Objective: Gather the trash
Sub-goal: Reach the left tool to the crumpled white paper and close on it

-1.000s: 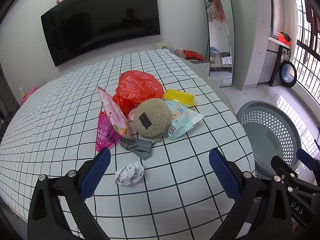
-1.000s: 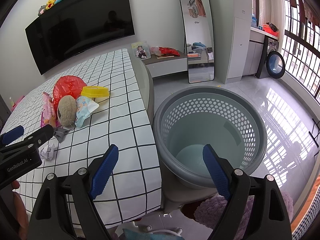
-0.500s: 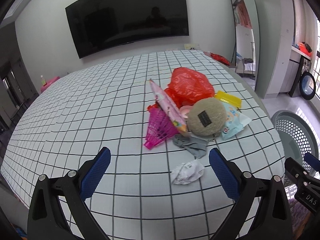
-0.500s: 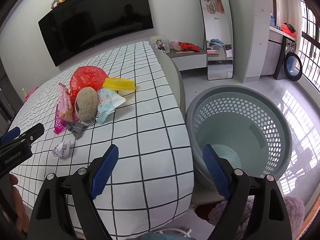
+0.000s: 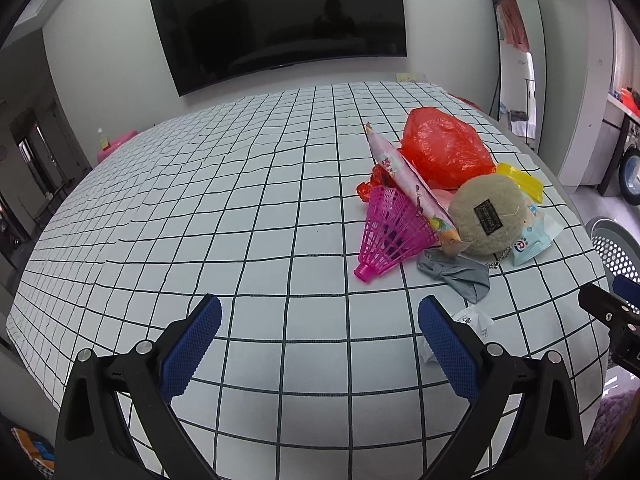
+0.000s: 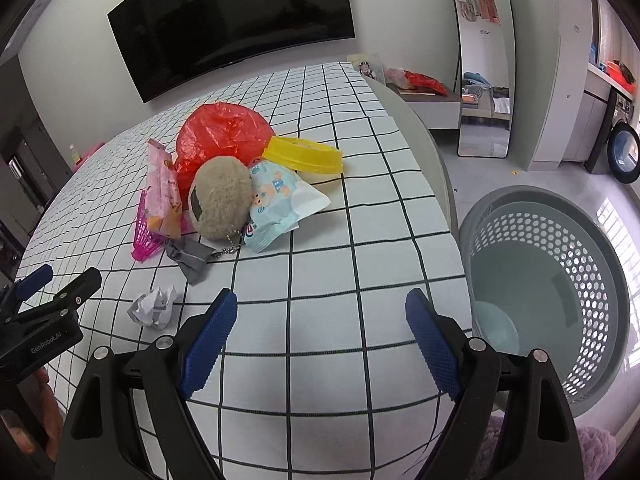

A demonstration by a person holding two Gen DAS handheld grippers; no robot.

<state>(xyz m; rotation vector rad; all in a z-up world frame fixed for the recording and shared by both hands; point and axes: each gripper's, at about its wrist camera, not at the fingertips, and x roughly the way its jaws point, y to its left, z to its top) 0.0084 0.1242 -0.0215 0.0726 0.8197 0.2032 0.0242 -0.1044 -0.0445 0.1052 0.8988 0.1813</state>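
Plainly, nothing is collected yet. In the left wrist view, the left gripper hovers with its blue-padded fingers spread wide and empty over the white grid-patterned bedsheet; the heap of litter sits toward two o'clock: a crumpled red plastic bag, a pink plastic mesh cone, a round beige plush keychain and a grey scrap, while a crumpled white paper ball peeks out at three o'clock beside the right finger. In the right wrist view, the right gripper is likewise parted and holds nothing; the paper ball lies at nine o'clock, a yellow plastic lid at twelve, and the grey perforated laundry basket waits at three o'clock on the floor, seemingly still without trash.
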